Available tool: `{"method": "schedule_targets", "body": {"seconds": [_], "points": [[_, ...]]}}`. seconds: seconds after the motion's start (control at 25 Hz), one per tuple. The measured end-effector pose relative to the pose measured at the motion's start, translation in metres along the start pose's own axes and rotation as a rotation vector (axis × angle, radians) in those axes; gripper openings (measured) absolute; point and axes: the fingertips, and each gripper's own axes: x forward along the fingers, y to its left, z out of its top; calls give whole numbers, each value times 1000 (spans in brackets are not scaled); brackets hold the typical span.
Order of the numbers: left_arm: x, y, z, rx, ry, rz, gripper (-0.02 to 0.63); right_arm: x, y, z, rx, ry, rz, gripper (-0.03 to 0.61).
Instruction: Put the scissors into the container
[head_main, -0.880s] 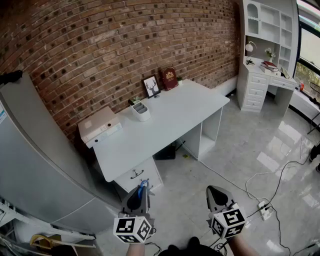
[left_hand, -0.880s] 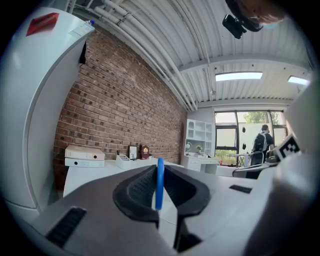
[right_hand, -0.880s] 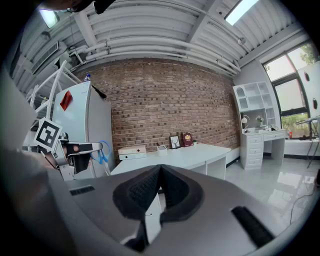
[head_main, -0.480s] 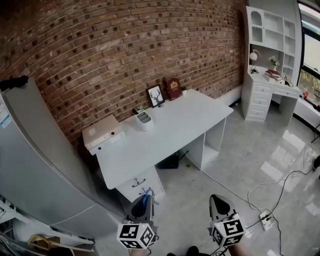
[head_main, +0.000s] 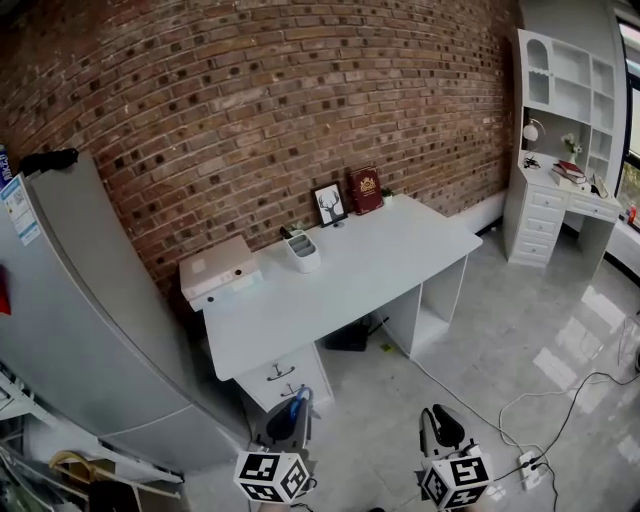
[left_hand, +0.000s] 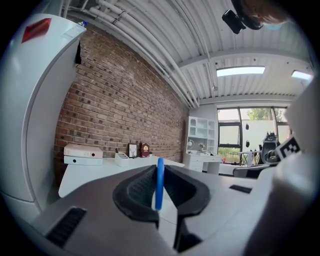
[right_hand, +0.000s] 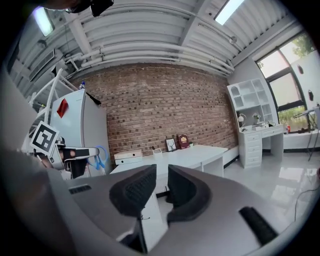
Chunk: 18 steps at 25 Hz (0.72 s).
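Observation:
Blue-handled scissors (head_main: 293, 407) (left_hand: 159, 182) stand upright in my left gripper (head_main: 289, 417) (left_hand: 159, 189), whose jaws are shut on one handle loop. The right gripper view shows the handles (right_hand: 100, 156) sticking out of that gripper at the left. The white container (head_main: 304, 254) (left_hand: 121, 159) stands on the white desk (head_main: 370, 265) near the brick wall, well ahead of both grippers. My right gripper (head_main: 437, 427) (right_hand: 161, 182) hangs over the floor with a narrow gap between its jaws and nothing in it.
A stack of white binders (head_main: 218, 272) lies at the desk's left end. A picture frame (head_main: 329, 204) and a red book (head_main: 366, 189) lean on the wall. A grey fridge (head_main: 80, 330) stands left. Cables and a power strip (head_main: 528, 462) lie on the floor at right.
The head view has tilted up and back: the desk sits a little farther right and both grippers lie lower in the picture. The scissors stay in the left gripper.

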Motion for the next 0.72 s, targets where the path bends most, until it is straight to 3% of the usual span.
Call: {"method": "schedule_targets", "body": {"seconds": [0.2, 0.72], "points": [[8, -6, 1, 8, -7, 16, 41, 4, -10, -10, 28, 23, 20, 89], [58, 29, -9, -28, 23, 49, 41, 64, -24, -7, 24, 64, 27, 107]]}}
